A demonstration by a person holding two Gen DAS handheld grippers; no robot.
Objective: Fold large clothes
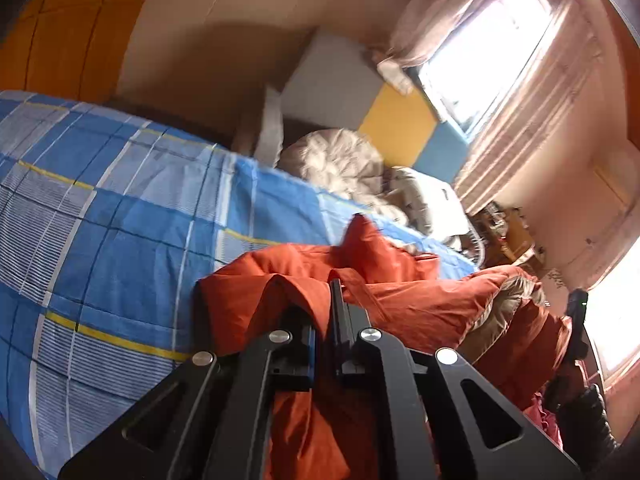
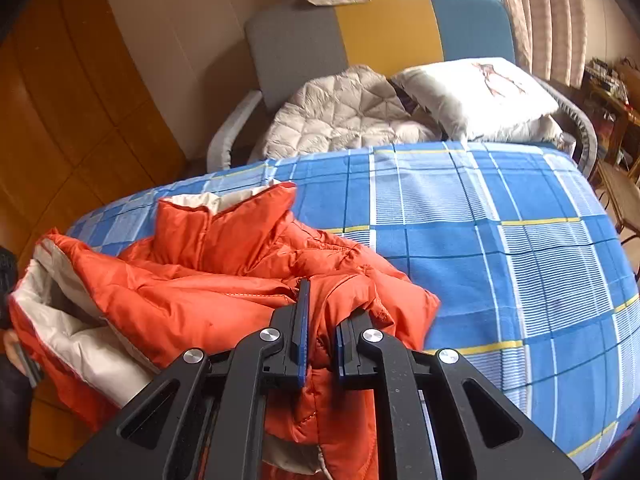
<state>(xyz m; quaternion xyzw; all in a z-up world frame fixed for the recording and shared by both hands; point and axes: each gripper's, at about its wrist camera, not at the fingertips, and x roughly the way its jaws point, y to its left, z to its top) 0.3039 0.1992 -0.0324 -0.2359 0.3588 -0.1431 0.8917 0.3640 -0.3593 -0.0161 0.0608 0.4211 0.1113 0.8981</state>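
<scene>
Jacket gripped at two points over the bed

Jacket (image 2: 208, 280), orange and quilted with a pale lining, lies bunched at the near edge of the bed (image 2: 520, 264), its collar standing up toward 12 o'clock. The right gripper (image 2: 320, 320) has its fingers clenched on a fold of orange fabric; the left gripper (image 1: 324, 312) pinches another fold. Two separate holds likely serve to spread the garment flat. Beyond, at 12 o'clock, rest a pillow (image 2: 476, 92) and a headboard (image 2: 384, 24).
</scene>
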